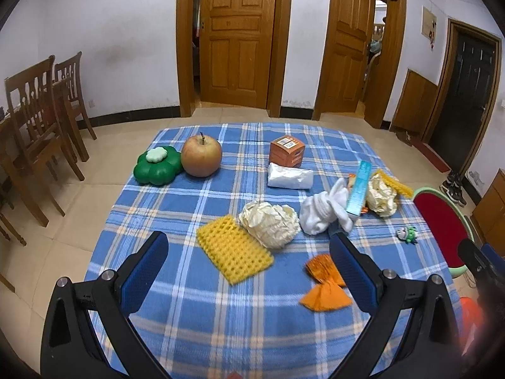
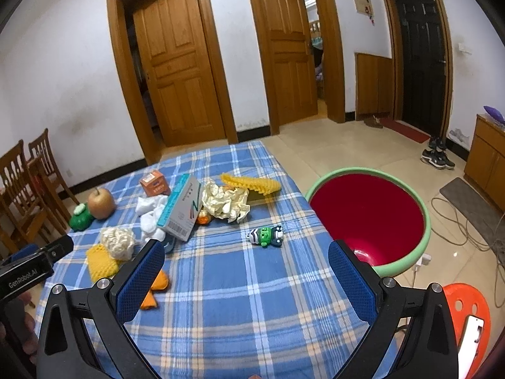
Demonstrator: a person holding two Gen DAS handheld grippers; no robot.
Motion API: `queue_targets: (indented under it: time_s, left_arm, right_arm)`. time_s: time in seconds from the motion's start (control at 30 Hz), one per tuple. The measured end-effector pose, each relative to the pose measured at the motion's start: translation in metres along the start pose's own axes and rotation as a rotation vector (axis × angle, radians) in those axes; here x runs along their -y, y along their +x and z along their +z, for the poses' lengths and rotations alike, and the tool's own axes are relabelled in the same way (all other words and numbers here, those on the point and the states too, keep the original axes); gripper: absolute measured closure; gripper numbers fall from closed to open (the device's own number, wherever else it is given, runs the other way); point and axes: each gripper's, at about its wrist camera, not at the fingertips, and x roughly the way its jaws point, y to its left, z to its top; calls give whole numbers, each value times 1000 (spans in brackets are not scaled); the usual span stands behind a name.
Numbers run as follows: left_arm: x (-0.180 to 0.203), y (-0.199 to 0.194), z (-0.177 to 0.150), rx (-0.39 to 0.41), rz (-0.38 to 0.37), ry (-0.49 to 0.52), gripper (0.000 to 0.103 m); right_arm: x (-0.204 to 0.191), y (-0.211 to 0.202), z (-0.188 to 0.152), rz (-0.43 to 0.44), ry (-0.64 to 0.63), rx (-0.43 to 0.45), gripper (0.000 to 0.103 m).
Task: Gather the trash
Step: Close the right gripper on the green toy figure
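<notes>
Both grippers, left gripper (image 1: 249, 252) and right gripper (image 2: 246, 260), hover with jaws spread, holding nothing. Looks like pre-grasp: crumpled paper ball (image 1: 270, 222) and yellow foam net (image 1: 233, 252) lie near-centre on the surface; red basin (image 2: 367, 218) sits off its right edge. Next: descend, clamp the ball.

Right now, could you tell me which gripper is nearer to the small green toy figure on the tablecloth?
The right. The green toy figure lies just ahead of the right gripper, between its open fingers; from the left gripper it sits far off to the right.
</notes>
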Motion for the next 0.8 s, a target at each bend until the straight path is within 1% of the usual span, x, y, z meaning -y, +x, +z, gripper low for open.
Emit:
queue_targets:
  time_s: [0.1,0.2,0.3,0.33,0.37,0.53,0.67,0.73,0.8]
  left_arm:
    - [-7,20,6,-23,-12,-4,2]
    - [-16,41,8,-55,-40,-14,2]
    - [-19,61,8,-95,-58,-7,2]
    - [-19,69,9,-111,-66,-1,4]
    - [-19,74,9,-122,-72,2,9]
    - [-18,94,11,-156,-124,-11,17]
    - [-13,99,10,-156,-164,-4,21]
    - [-10,102,10,-157,-180,2,21]
    - [-7,102,9,-155,-182,7,22]
  right_arm:
    - [-1,18,3,-24,-5,-38,0]
    - [-1,39,5,-58,-23,-75,0]
    - [3,59,3,-76,-9,-124,0]
    - [4,65,2,-76,-1,-137,0]
    - [6,72,1,-82,8,-158,0]
    - [9,95,-2,-117,-5,-210,1]
    - [12,110,-4,-108,-17,-236,11]
    - [14,118,-4,-95,-22,-250,14]
    - [16,125,-4,-79,-29,-265,21]
